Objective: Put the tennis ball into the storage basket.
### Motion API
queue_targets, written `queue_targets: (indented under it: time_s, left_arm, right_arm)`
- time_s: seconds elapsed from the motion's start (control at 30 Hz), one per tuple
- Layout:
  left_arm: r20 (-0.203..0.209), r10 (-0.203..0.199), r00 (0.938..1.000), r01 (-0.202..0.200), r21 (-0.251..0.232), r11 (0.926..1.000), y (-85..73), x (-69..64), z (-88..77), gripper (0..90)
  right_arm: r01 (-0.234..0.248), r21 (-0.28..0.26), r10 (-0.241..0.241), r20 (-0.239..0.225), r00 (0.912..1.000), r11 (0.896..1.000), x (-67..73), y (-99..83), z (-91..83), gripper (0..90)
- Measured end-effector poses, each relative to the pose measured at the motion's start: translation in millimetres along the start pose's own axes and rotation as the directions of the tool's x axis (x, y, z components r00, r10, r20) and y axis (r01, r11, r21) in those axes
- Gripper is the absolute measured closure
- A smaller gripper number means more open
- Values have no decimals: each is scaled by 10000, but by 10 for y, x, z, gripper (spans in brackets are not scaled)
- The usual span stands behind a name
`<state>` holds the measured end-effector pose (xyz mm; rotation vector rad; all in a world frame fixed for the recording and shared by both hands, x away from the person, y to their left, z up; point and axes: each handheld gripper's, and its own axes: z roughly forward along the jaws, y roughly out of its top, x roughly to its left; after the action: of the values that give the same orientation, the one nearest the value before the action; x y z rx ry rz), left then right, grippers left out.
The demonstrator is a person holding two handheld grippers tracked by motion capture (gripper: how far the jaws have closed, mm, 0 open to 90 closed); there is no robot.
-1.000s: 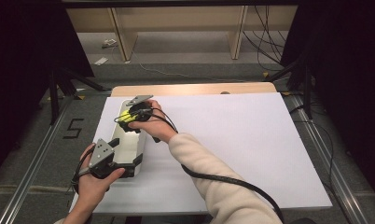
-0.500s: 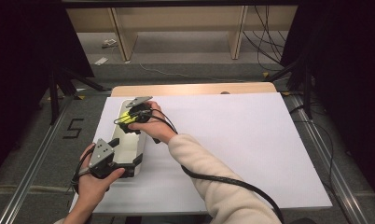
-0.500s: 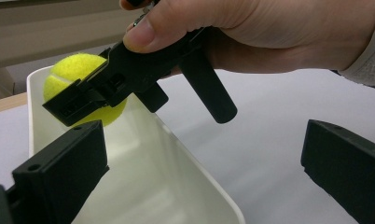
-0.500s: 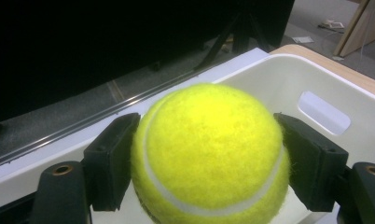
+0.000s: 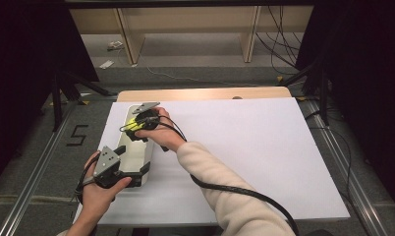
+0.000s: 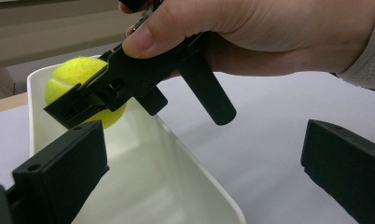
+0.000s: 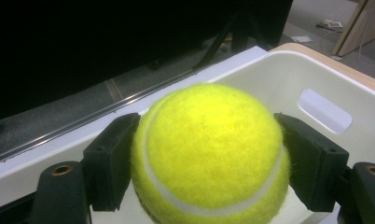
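Yellow ball clamped in the right hand-held gripper over the white bin's far end; left hand-held gripper, jaws apart, straddles its near wall on the desk.

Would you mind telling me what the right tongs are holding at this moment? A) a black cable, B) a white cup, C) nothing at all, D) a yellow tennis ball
D: in the right gripper view the right tongs have a pad pressed on each side of the yellow tennis ball, above the white bin.
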<state>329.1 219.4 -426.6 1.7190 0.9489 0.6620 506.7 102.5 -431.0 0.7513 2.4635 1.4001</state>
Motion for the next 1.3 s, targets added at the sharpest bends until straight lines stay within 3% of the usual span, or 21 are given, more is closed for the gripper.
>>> queue_targets:
  time_s: [0.37, 0.5, 0.67, 1.3]
  left_arm:
    - [1, 43, 10000, -43, 15, 10000, 0, 1, 0, 0]
    - [-11, 25, 10000, -25, 23, 10000, -1, 1, -1, 0]
    - [6, 58, 10000, -58, 32, 10000, 0, 1, 0, 0]
    - [-4, 63, 10000, -63, 32, 10000, 0, -2, 0, 0]
  right_arm:
    - [82, 28, -82, 79, 9999, 10000, -1, -7, 4, 253]
    - [329, -129, -329, 32, 9995, 9994, -8, 2, 1, 169]
    - [286, -393, -290, -93, 9995, 9988, -19, 43, -33, 114]
    - [433, -577, -437, -63, 9990, 9974, -56, 77, -189, 124]
